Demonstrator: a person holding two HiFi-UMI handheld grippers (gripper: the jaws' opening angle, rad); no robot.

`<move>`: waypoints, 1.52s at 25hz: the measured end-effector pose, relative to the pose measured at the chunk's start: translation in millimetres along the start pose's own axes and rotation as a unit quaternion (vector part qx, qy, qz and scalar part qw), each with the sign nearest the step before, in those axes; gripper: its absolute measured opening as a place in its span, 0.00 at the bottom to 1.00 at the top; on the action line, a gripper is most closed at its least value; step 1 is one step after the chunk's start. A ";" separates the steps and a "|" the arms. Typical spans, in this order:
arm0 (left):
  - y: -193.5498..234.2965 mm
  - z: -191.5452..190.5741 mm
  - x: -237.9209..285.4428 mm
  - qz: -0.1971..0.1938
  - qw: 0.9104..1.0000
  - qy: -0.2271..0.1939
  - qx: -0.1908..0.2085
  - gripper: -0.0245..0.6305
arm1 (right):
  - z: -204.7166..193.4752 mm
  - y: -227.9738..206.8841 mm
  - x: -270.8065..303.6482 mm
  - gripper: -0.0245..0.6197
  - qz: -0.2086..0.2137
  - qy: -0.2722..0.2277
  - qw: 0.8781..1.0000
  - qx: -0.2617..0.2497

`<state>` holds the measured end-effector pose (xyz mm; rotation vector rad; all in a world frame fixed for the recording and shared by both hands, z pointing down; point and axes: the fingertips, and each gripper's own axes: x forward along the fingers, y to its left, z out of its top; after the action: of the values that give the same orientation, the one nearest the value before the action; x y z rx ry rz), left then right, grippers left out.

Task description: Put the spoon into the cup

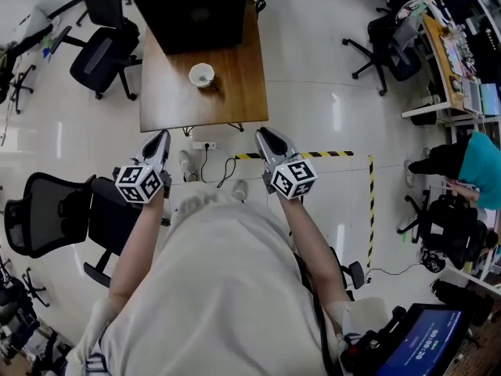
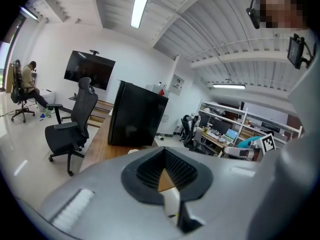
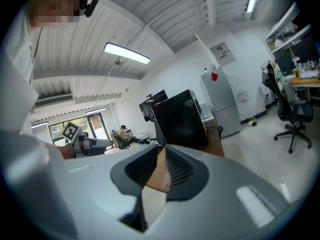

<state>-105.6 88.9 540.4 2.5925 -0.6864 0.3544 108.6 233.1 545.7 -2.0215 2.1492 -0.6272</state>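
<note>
A white cup (image 1: pixel 202 74) stands on the wooden table (image 1: pixel 239 100) ahead of me, in front of a large black box (image 1: pixel 192 6). I cannot make out any spoon in these views. My left gripper (image 1: pixel 162 135) and right gripper (image 1: pixel 262 134) are held out side by side above the floor, short of the table's near edge. Both point toward the table. Each has its jaws together with nothing between them. In the left gripper view the cup's rim (image 2: pixel 133 151) peeks over the left gripper (image 2: pixel 164 154). The right gripper (image 3: pixel 162 151) faces the black box (image 3: pixel 180 119).
Black office chairs stand left of the table (image 1: pixel 102 53) and near my left side (image 1: pixel 47 210). A power strip with cables (image 1: pixel 205 145) and yellow-black floor tape (image 1: pixel 313 154) lie under the table's near edge. A person in teal (image 1: pixel 473 163) sits by desks at the right.
</note>
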 end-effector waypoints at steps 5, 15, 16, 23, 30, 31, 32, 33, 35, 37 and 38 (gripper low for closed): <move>-35.3 -14.7 -12.2 0.015 1.000 0.003 0.011 0.04 | -13.5 -11.9 -23.3 0.12 0.016 0.004 1.000 0.020; -46.4 -27.7 -31.8 0.033 0.999 0.016 0.024 0.04 | -48.1 -18.4 -44.4 0.12 0.001 0.028 0.999 0.045; -46.7 -29.2 -29.9 0.032 0.999 0.018 0.024 0.04 | -50.2 -19.7 -47.0 0.12 -0.003 0.028 0.998 0.048; -52.6 -23.9 -17.2 0.013 0.999 0.020 0.027 0.04 | -62.6 -17.7 -59.6 0.12 -0.021 0.041 0.997 0.055; -35.7 -23.5 -20.8 0.020 0.999 0.017 0.025 0.04 | -64.7 -17.3 -58.6 0.14 -0.032 0.050 0.998 0.027; -34.6 -25.3 -22.5 0.020 0.999 0.018 0.026 0.04 | -65.1 -18.7 -58.2 0.14 -0.035 0.050 0.998 0.026; -32.7 -27.2 -24.0 0.021 0.999 0.020 0.025 0.04 | -65.1 -19.4 -57.1 0.14 -0.038 0.050 0.998 0.025; -30.4 -28.8 -25.3 0.022 0.999 0.022 0.023 0.04 | -64.8 -19.7 -55.8 0.14 -0.041 0.051 0.998 0.021; -26.9 -30.8 -27.1 0.024 0.999 0.023 0.019 0.04 | -64.2 -19.4 -53.4 0.14 -0.046 0.055 0.997 0.005; -24.2 -30.4 -28.2 0.024 0.999 0.023 0.019 0.04 | -64.6 -18.1 -50.6 0.12 -0.050 0.057 0.997 -0.007; -22.6 -29.7 -28.6 0.024 0.999 0.023 0.020 0.04 | -65.1 -17.1 -49.0 0.12 -0.052 0.058 0.997 -0.009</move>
<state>-121.9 132.2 548.7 2.6014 -0.7338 0.4450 105.4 294.5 601.8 -2.1701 2.1299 -0.7598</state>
